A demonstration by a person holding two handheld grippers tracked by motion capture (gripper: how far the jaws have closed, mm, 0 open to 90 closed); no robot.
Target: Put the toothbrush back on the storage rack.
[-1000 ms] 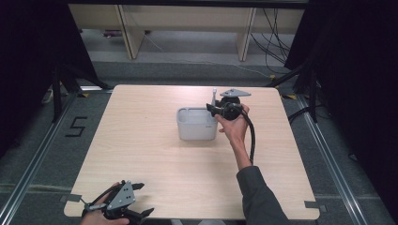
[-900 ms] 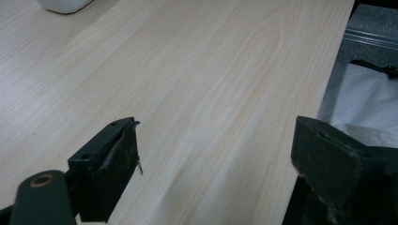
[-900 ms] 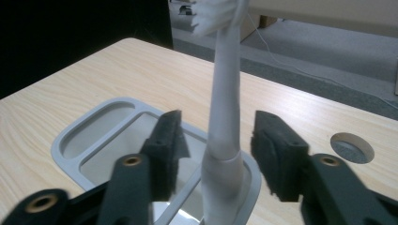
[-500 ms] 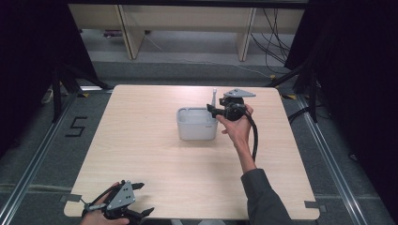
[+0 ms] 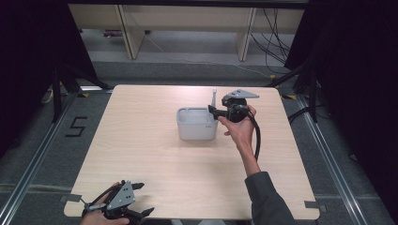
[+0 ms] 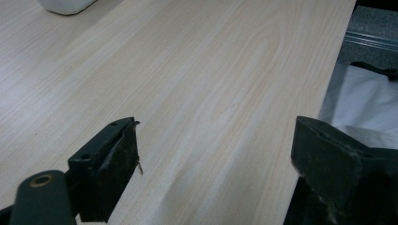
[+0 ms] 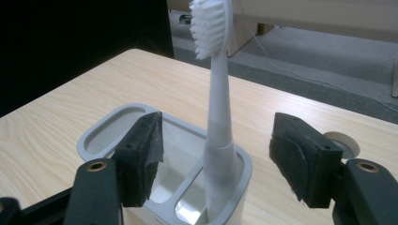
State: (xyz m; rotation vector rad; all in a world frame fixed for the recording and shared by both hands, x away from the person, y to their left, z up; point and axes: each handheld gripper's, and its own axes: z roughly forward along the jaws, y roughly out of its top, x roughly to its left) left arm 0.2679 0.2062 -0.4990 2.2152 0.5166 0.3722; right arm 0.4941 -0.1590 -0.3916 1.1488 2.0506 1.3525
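Toothbrush (image 7: 217, 122) stands upright in the near compartment of the white holder (image 7: 98, 133), between my right gripper's (image 7: 216, 154) wide jaws, untouched. My left gripper (image 6: 216, 159), jaws wide, sits over bare desk (image 6: 197, 84).

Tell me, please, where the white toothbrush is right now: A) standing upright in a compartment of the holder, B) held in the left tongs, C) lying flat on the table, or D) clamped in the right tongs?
A: the toothbrush stands upright in the holder, while the right tongs sit open on either side of it.
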